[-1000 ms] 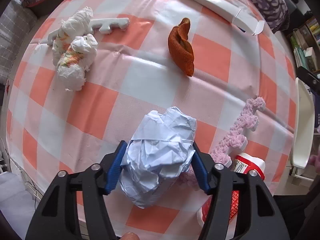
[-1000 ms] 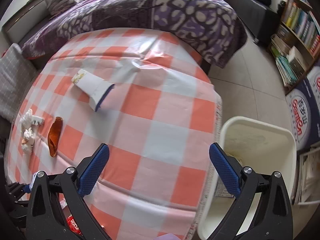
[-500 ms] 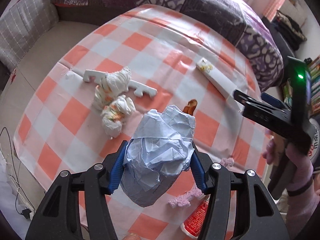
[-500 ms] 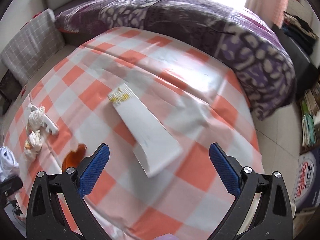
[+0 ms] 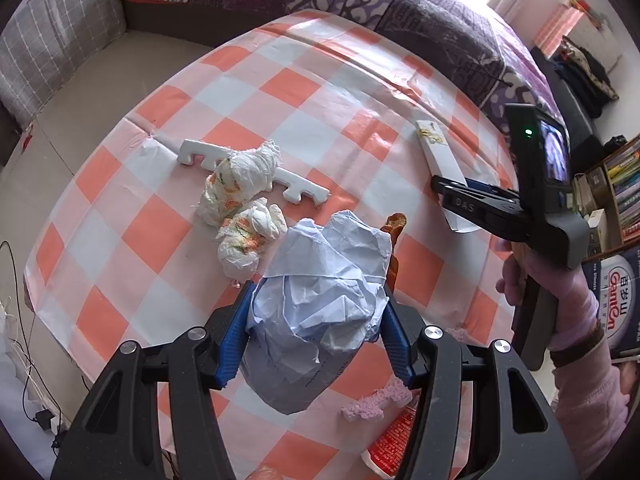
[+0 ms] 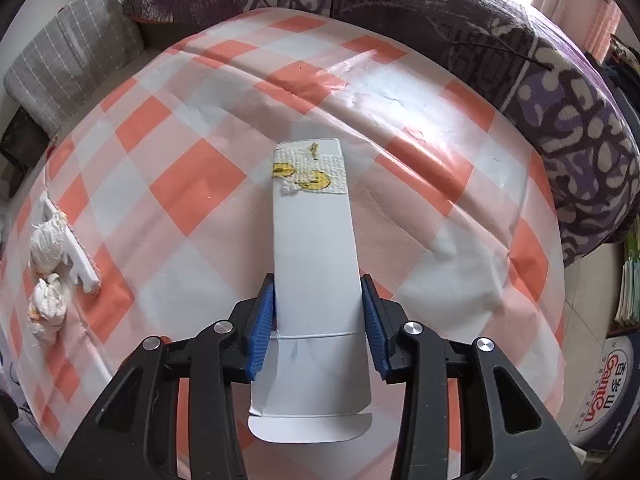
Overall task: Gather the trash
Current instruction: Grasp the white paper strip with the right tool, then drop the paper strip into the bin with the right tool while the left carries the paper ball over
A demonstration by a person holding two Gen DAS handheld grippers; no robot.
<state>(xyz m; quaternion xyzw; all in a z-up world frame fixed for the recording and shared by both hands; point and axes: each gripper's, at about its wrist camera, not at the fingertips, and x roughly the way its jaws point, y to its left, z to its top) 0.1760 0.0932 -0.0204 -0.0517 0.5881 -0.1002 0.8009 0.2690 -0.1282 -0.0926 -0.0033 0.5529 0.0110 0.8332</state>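
My left gripper (image 5: pixel 316 336) is shut on a crumpled pale blue paper ball (image 5: pixel 320 304) and holds it above the checked tablecloth (image 5: pixel 248 92). My right gripper (image 6: pixel 318 320) has its blue pads against both sides of a flat white carton (image 6: pixel 316 240) that lies on the tablecloth (image 6: pixel 192 176); the carton (image 5: pixel 440 164) also shows in the left wrist view, with the right gripper (image 5: pixel 464 196) at its near end. Two crumpled white wrappers (image 5: pixel 240 208) lie on a white foam comb piece (image 5: pixel 296 184). An orange peel (image 5: pixel 394 232) peeks from behind the paper ball.
A pink fuzzy strip (image 5: pixel 376 400) and a red and white tube (image 5: pixel 394 444) lie near the table's front edge. A purple patterned bed (image 6: pixel 480 20) runs behind the table. A grey cushion (image 5: pixel 60 40) is at the left. Bookshelves (image 5: pixel 620 184) stand at the right.
My right gripper has moved onto the white carton and closed its pads around it. My left gripper has lifted higher and pulled back with the paper ball.
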